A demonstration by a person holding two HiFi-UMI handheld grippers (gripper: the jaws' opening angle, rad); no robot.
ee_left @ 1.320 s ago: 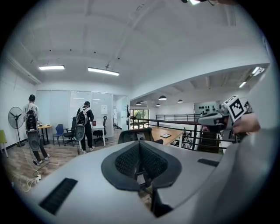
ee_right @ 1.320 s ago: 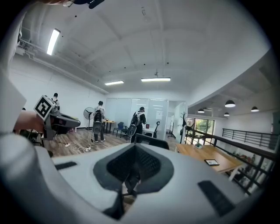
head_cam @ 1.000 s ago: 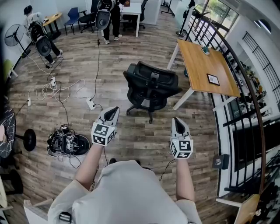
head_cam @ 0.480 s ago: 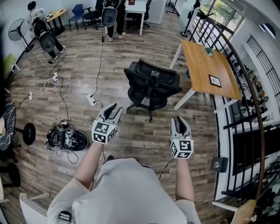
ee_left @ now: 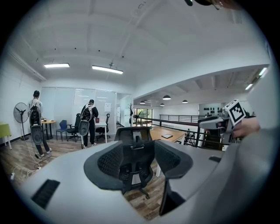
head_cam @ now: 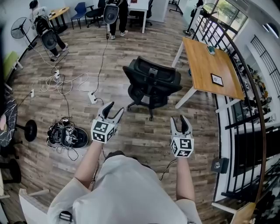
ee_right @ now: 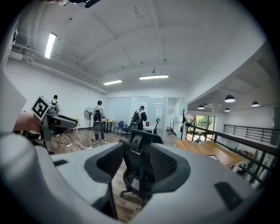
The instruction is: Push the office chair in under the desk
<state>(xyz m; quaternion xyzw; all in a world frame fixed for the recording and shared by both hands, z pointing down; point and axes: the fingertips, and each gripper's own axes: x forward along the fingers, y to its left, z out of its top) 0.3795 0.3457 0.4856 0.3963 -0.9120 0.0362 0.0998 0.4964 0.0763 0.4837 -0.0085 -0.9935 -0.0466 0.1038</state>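
The black mesh office chair (head_cam: 151, 83) stands on the wood floor with its back toward me, left of the wooden desk (head_cam: 210, 65) and outside it. My left gripper (head_cam: 114, 108) is held short of the chair, apart from it, and its jaws have just been opening with nothing between them. My right gripper (head_cam: 180, 120) has also just been opening, is empty, and is clear of the chair. In the left gripper view the chair (ee_left: 133, 135) shows beyond the spread jaws. The right gripper view has the chair (ee_right: 141, 151) ahead and the desk (ee_right: 210, 148) to its right.
Cables and a power strip (head_cam: 92, 98) run over the floor at left, with a heap of gear (head_cam: 68, 136) near my left side. A black railing (head_cam: 245, 100) borders the desk's far side. People (head_cam: 111, 13) and a fan (head_cam: 22, 30) are at the back.
Both grippers went from shut to open. Both hands have moved a little forward toward the chair, which has stayed in place.
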